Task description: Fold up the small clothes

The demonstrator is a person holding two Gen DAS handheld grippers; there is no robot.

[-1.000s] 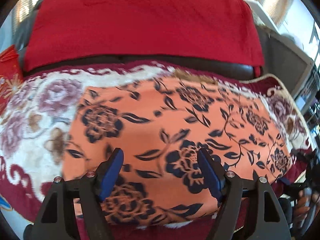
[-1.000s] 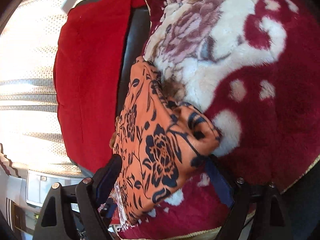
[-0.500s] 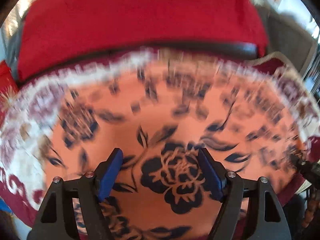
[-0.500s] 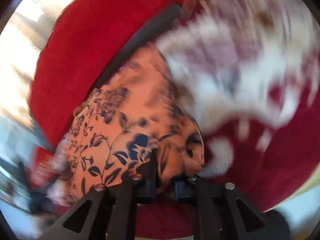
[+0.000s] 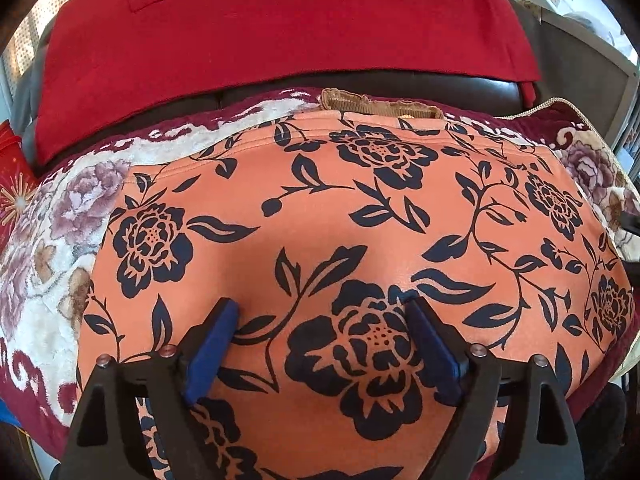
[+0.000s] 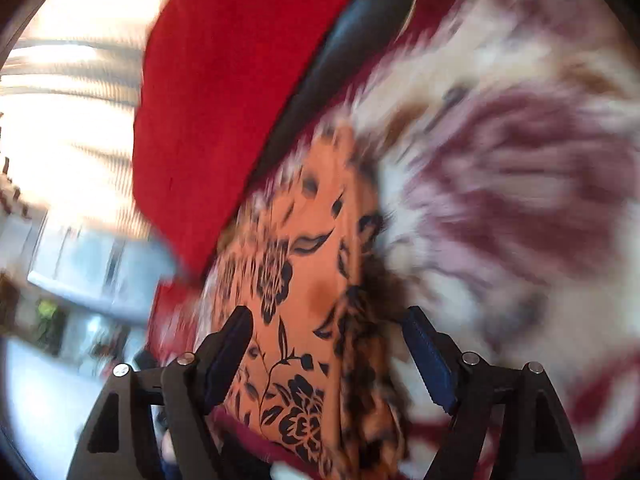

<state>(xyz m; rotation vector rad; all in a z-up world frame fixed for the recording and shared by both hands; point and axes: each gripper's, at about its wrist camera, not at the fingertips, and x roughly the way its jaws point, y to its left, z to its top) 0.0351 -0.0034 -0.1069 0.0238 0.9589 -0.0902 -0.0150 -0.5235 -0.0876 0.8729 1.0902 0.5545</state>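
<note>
Left gripper and right gripper, jaws just opened wide.

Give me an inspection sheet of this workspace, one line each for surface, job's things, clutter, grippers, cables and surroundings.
Surface: plush floral blanket, maroon and cream, over a dark seat.
Job's things: orange floral garment spread flat on the blanket, a tan trim at its far edge.
Clutter: nothing seen.
Grippers: left gripper open over the garment; right gripper open, jaws just been opening, garment's edge between them, view blurred.
Cables: nothing seen.
Surroundings: red cloth draped over the backrest; bright window behind.
</note>
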